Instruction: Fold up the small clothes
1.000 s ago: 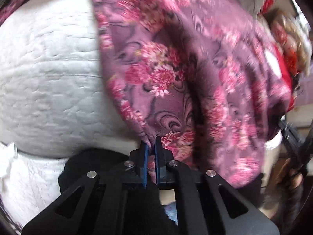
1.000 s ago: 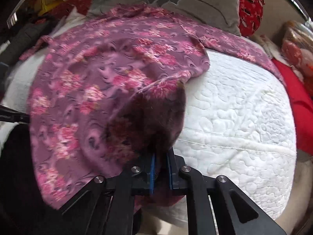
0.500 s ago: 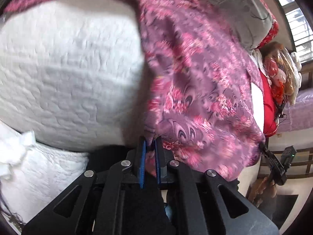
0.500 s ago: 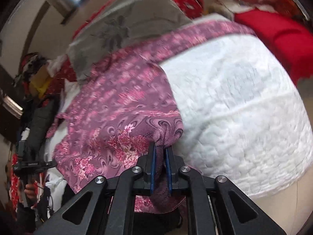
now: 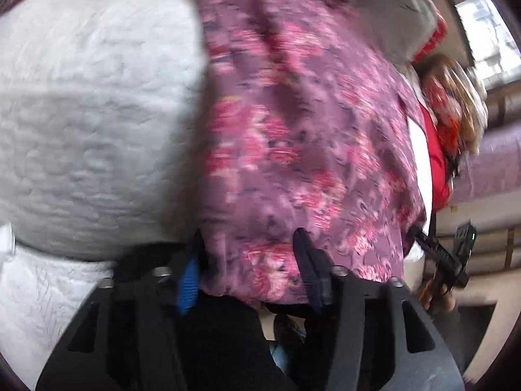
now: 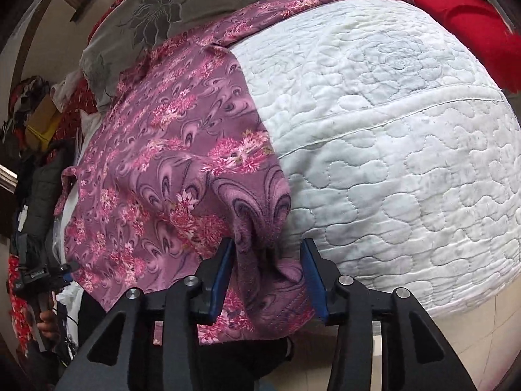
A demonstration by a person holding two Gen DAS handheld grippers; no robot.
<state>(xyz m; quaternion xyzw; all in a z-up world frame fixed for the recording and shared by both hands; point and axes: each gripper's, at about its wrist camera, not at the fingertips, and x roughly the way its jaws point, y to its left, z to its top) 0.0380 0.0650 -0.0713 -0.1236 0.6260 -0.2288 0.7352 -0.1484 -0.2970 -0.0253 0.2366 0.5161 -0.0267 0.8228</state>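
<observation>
A purple cloth with pink flowers lies spread on a white quilted bed, its near edge hanging over the bed's front. My right gripper is at a bunched corner of that edge. Its jaws are opening, and the fold hangs loose between the blue pads. In the blurred left wrist view the same cloth covers the right half of the quilt. My left gripper is opening too, with the hem lying between its parted fingers and not pinched.
A grey pillow with a flower print lies at the head of the bed, with red fabric beside it. A person's hand shows at the left. Clutter stands beyond the bed's right side, and dark clothing hangs below the grippers.
Both grippers were shut on the cloth's near edge and their jaws have now parted. The raised cloth has settled flatter on the quilt. The right wrist view has rolled.
</observation>
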